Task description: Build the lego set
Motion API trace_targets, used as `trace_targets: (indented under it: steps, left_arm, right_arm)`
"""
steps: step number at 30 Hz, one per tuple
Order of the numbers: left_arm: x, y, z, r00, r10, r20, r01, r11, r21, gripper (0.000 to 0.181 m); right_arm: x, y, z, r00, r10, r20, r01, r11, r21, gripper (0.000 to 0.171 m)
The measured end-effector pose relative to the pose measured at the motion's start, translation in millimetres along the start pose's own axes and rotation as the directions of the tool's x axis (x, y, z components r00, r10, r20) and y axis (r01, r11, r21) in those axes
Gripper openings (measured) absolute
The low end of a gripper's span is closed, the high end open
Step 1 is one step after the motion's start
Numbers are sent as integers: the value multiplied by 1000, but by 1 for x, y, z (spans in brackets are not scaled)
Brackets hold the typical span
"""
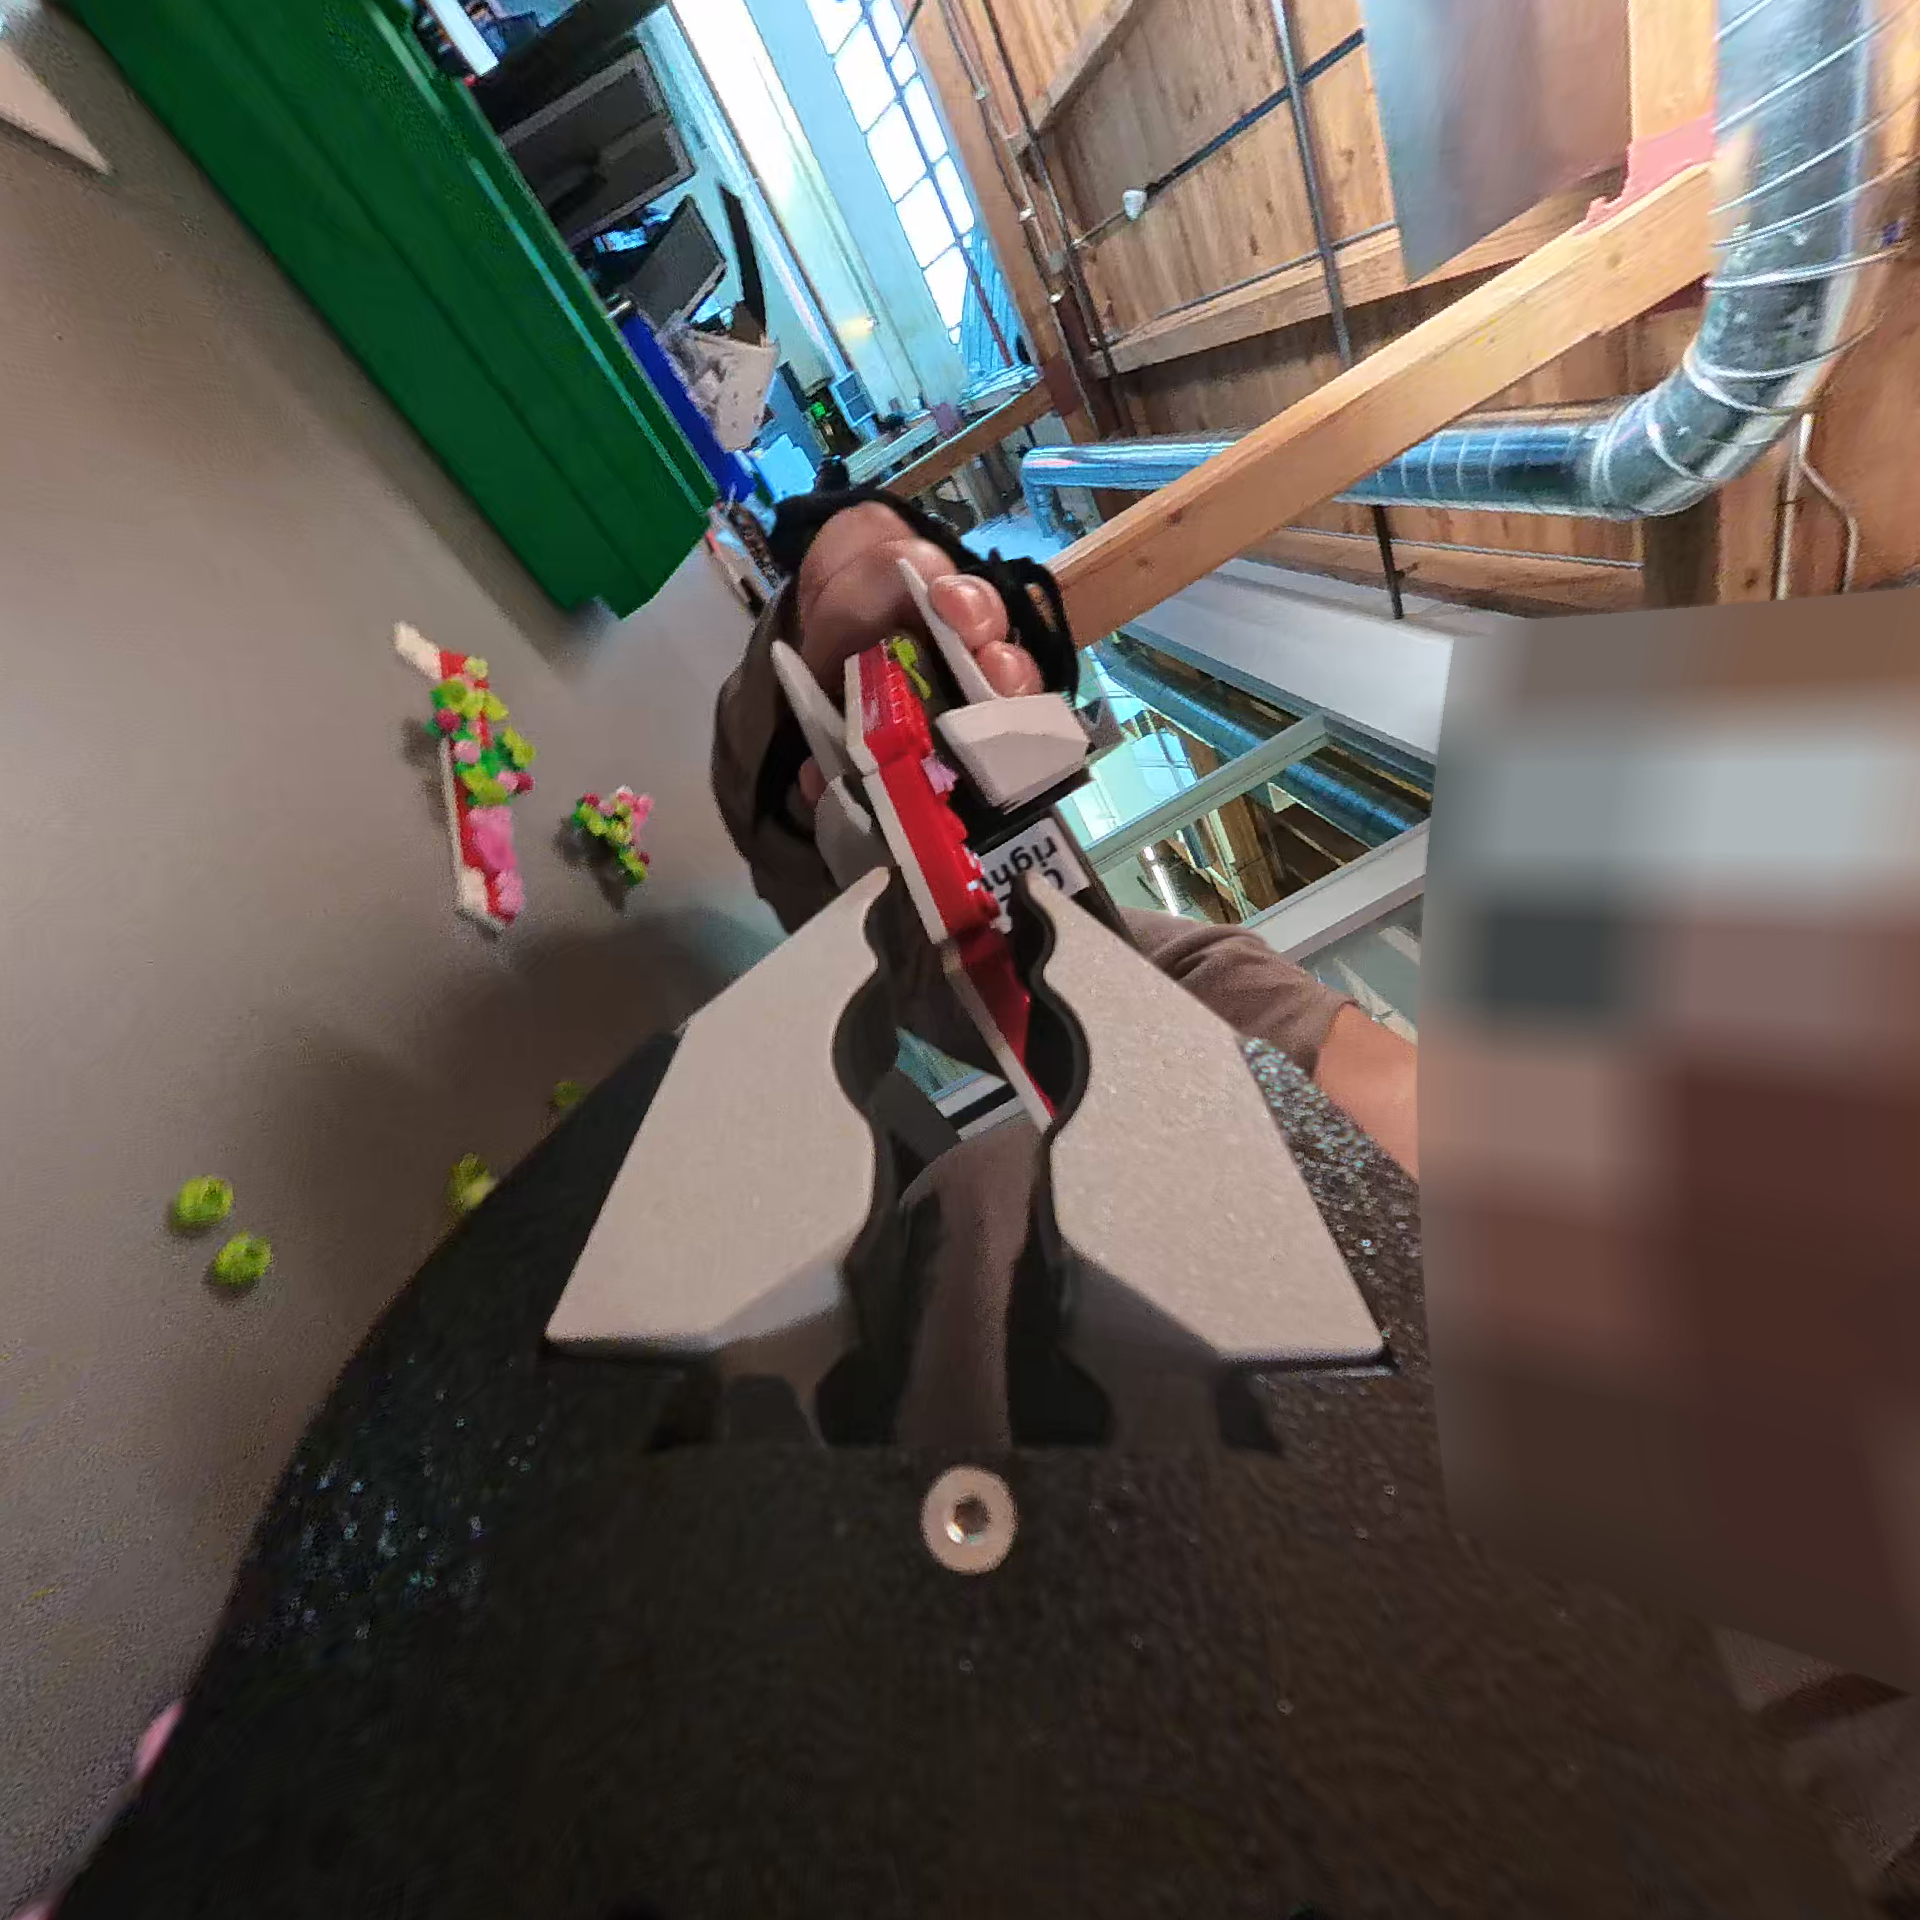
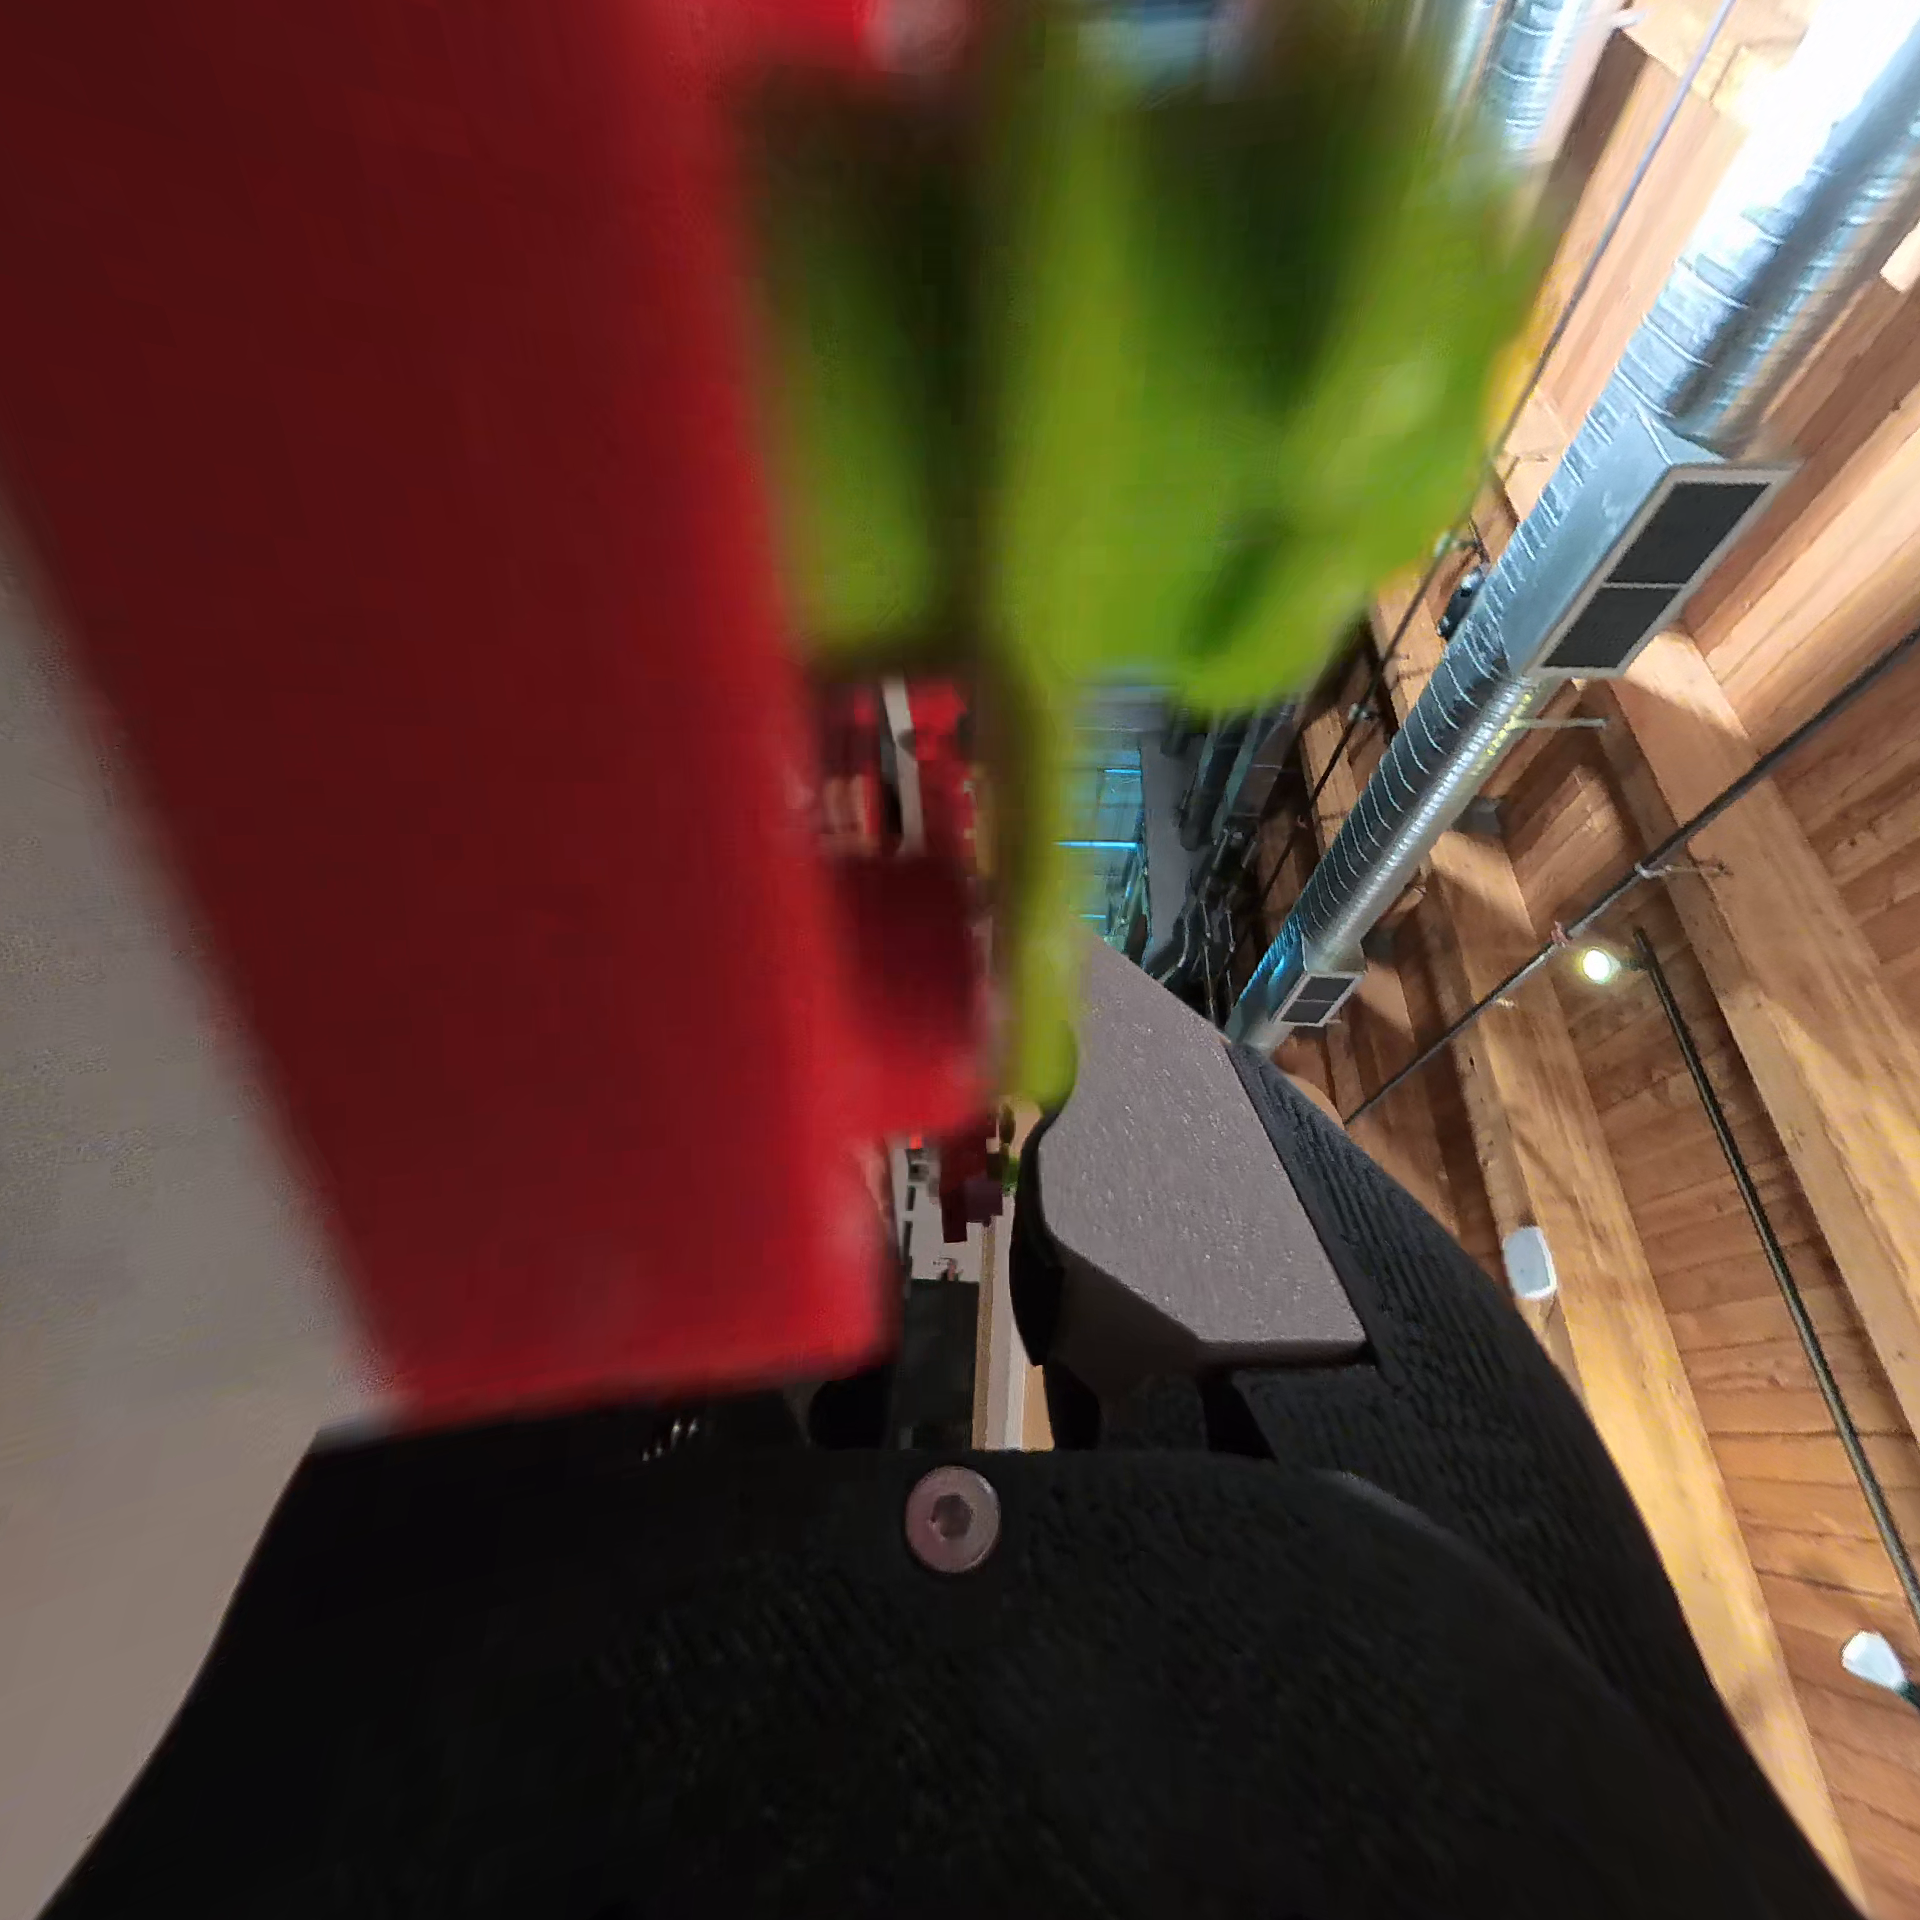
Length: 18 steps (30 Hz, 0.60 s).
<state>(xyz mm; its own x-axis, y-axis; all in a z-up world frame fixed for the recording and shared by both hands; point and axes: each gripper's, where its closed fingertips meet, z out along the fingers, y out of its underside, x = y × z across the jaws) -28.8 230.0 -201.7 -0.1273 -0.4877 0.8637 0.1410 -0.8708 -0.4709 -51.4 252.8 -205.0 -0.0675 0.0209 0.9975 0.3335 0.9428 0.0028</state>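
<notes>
Left wrist view: the left gripper (image 1: 961, 888) is nearly closed, its two pale grey fingers (image 1: 769, 1122) pinching the lower end of a long red and white Lego strip (image 1: 935, 831). The strip is held in the air, tilted, well above the grey tabletop (image 1: 208, 935). At the strip's far end the right gripper (image 1: 857, 629), held in a person's hand (image 1: 883, 582), clamps it between two thin white fingers. A small lime green piece (image 1: 909, 660) sits on the strip there.

On the tabletop, towards its far edge beside a green cabinet (image 1: 416, 260), lies a second red and white strip (image 1: 478, 769) covered in green and pink flowers. Just beside it is a small flower cluster (image 1: 615, 821). Three loose lime green pieces (image 1: 223, 1231) lie nearer.

Right wrist view: the red strip and green piece fill the frame, blurred, hiding one finger.
</notes>
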Motion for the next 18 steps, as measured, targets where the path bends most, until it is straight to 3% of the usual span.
trace_targets:
  steps: [10,18]
  left_arm:
    - [-22,34,-27,992,-38,121,40,999,-12,14]
    - [-31,27,-43,990,-52,128,44,997,61,9]
  right_arm:
    - [-36,-28,16,987,-118,113,114,993,38,14]
    - [-37,-29,25,989,14,149,-18,999,27,31]
